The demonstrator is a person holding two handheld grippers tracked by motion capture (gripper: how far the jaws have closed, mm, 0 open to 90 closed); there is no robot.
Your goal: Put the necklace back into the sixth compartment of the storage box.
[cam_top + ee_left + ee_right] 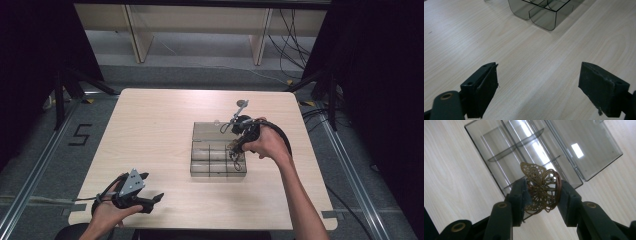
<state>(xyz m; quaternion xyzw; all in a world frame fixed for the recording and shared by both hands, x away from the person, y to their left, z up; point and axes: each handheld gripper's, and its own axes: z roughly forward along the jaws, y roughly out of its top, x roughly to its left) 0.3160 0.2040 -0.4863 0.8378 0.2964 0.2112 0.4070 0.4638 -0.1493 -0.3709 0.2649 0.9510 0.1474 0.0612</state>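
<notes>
A smoky clear plastic organiser box (218, 160) lies open near the table's middle, its lid (212, 131) folded flat behind several compartments. My right gripper (235, 150) hovers over the box's right side, shut on a brass filigree butterfly ornament (541, 188). In the right gripper view the ornament sits between both pads, above the box (506, 152). My left gripper (150, 192) rests near the table's front left edge, open and holding nothing. The left gripper view shows its pads (485, 87) wide apart over bare wood, with a box corner (544, 15) far ahead.
A small metal piece on a stem (241, 106) lies on the table behind the box lid. The light wooden table (150, 130) has rounded corners. Cables trail on the floor at the back right.
</notes>
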